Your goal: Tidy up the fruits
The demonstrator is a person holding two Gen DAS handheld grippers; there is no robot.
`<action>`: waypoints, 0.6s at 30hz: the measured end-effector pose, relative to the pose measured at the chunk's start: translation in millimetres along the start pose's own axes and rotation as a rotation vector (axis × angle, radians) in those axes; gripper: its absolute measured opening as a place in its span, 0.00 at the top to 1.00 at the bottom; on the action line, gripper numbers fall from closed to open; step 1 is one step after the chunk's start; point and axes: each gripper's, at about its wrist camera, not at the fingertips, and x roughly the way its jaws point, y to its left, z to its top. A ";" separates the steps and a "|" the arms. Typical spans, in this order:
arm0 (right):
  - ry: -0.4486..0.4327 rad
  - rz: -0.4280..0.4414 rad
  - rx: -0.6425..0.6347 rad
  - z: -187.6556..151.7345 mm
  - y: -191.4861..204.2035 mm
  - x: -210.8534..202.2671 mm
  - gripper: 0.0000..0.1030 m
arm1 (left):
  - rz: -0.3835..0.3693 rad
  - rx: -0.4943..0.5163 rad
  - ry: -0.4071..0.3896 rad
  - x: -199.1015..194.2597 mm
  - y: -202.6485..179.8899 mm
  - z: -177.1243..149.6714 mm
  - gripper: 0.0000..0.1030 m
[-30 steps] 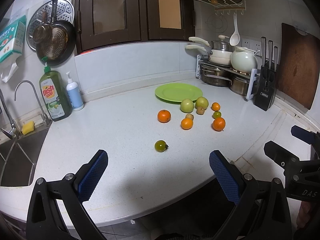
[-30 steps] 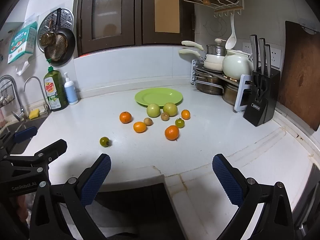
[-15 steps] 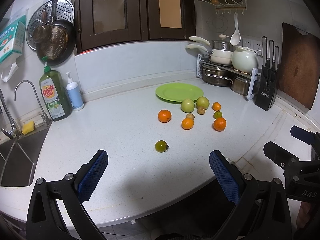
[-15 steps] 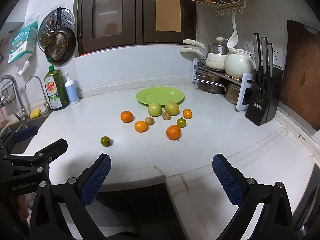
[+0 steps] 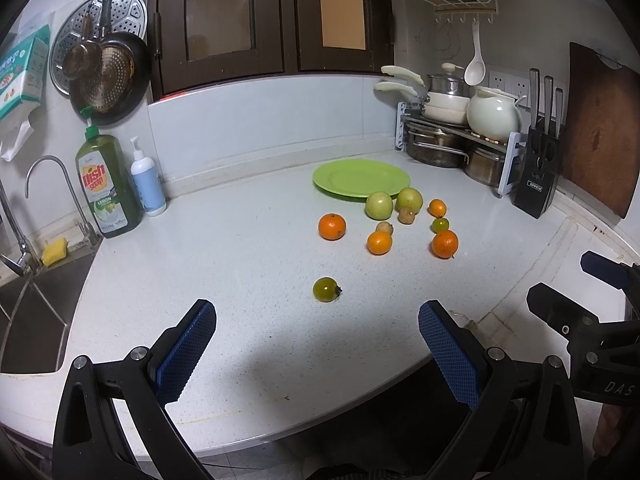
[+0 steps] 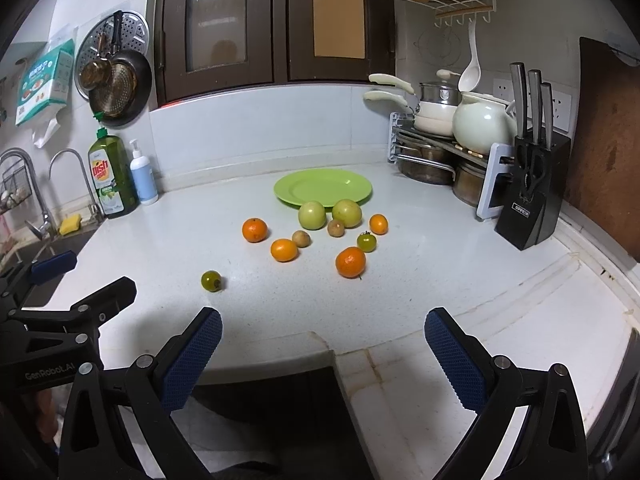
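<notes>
A green plate [image 5: 361, 178] [image 6: 323, 188] lies empty at the back of the white counter. In front of it lie two pale green apples [image 5: 378, 205] [image 6: 312, 215], several oranges [image 5: 331, 226] [image 6: 350, 262], two small brown fruits [image 6: 301, 238] and a small green tomato [image 6: 366, 241]. Another green tomato [image 5: 326, 289] [image 6: 211, 280] lies alone, nearest me. My left gripper [image 5: 316, 354] is open and empty, just short of that tomato. My right gripper [image 6: 322, 360] is open and empty over the counter's front edge.
A sink [image 5: 32, 312] with tap is at the left, with a dish soap bottle [image 5: 106, 188] and pump bottle [image 5: 147, 182] beside it. A pot rack [image 6: 444, 160], knife block [image 6: 530, 200] and wooden board [image 6: 608, 148] stand at the right.
Both grippers have crept slightly forward toward the fruit. Nothing on the counter has moved.
</notes>
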 end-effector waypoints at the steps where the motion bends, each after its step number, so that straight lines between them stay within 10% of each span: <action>1: 0.003 0.000 0.000 -0.3 0.2 1.1 0.01 | -0.001 -0.001 0.004 1.6 0.7 -0.4 0.00; 18: 0.112 0.004 -0.007 6.7 4.1 64.8 0.01 | -0.019 -0.020 0.072 64.3 9.8 2.7 0.12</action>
